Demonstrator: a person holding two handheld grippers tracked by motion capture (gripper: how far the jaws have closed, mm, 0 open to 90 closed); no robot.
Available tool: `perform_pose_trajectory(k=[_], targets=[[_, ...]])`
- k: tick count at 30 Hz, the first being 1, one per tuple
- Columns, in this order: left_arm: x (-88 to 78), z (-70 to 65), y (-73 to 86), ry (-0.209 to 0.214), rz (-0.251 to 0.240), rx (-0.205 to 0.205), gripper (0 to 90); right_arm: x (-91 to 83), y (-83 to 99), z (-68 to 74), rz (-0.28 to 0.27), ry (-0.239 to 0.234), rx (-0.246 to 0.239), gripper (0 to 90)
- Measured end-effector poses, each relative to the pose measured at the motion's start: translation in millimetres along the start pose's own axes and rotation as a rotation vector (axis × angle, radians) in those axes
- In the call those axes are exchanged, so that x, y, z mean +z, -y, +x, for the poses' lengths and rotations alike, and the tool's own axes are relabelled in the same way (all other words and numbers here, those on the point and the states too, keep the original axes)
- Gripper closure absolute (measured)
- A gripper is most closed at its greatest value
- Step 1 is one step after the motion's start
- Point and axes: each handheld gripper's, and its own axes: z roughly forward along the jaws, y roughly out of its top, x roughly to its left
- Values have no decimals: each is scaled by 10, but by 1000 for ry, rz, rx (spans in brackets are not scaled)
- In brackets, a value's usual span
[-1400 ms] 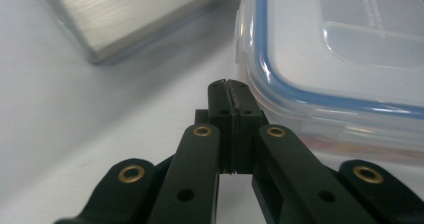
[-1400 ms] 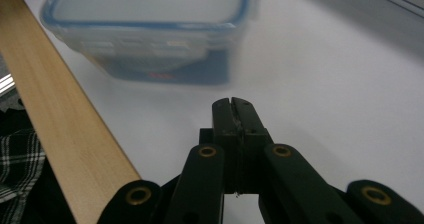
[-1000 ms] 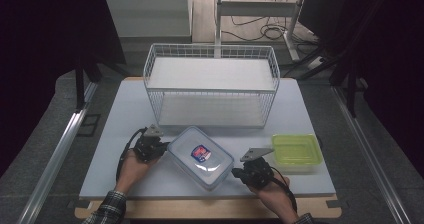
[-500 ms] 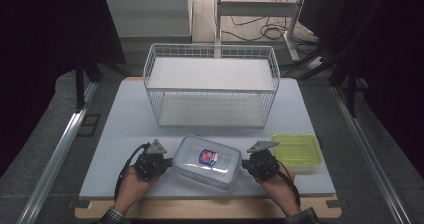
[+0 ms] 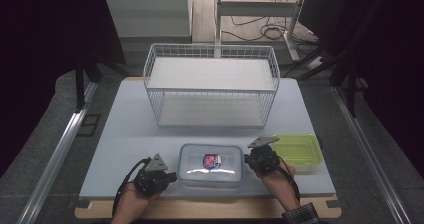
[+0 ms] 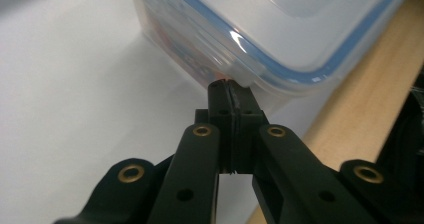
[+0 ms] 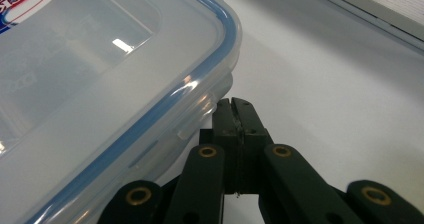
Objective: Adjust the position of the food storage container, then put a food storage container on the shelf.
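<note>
High view: left claw (image 5: 172,175) closed, jaws together, tip at the left short end of the clear lidded box (image 5: 212,164), touching or just beside it. Right claw (image 5: 246,160) likewise closed, tip at the box's right short end. Nothing clamped in either. Box lying flat near the front edge of the white table (image 5: 130,134), between the 2 claws; translucent plastic, rectangular with rounded corners, blue seal along the lid rim, red and blue label in the lid's middle. Contents not clear through the lid. Just right of it, behind the right claw, a shallow yellow-green tray (image 5: 299,149), also rectangular with rounded corners. Farther back, well apart, a white wire basket (image 5: 211,89) with a grid wall and 2 flat white levels.

Left claw view: 2 black jaws pressed flat together, holding nothing, tip against the box's (image 6: 280,29) side wall just under the lid latch. Glossy lid, blue gasket line, smooth white tabletop (image 6: 70,99) below, pale wooden edge (image 6: 360,104) at right.

Right claw view: black jaws shut on each other, tip just beside or touching a latch tab at the box's (image 7: 100,74) rounded corner. Matte white table (image 7: 340,84) beyond.
</note>
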Motion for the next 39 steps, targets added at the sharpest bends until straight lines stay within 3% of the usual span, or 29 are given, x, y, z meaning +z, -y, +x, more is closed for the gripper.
perform_pose_trajectory(k=[3,7,12,18,23,26,30,35,39], targets=[[-39,52,12,-35,-8,-11,840,-34,2,-16,-14,6,-4,861],[-72,125,32,-99,-26,-44,640,-118,30,-58,-36,20,0,775],[-90,209,43,-120,-58,-63,372,-224,72,-92,-61,28,9,633],[-135,241,57,-140,-96,-53,160,-349,85,-90,-111,17,16,454],[-183,268,53,-133,-120,-44,93,-415,104,-93,-150,10,17,309],[-204,272,29,-104,-155,-26,56,-452,112,-97,-181,-26,45,234],[-212,242,-61,-100,-164,5,55,-461,114,-74,-205,-76,51,124],[-135,250,-218,-55,-132,-10,40,-370,97,4,-188,-133,40,56],[-19,276,-313,-1,-102,-32,25,-289,88,68,-140,-140,31,28]])
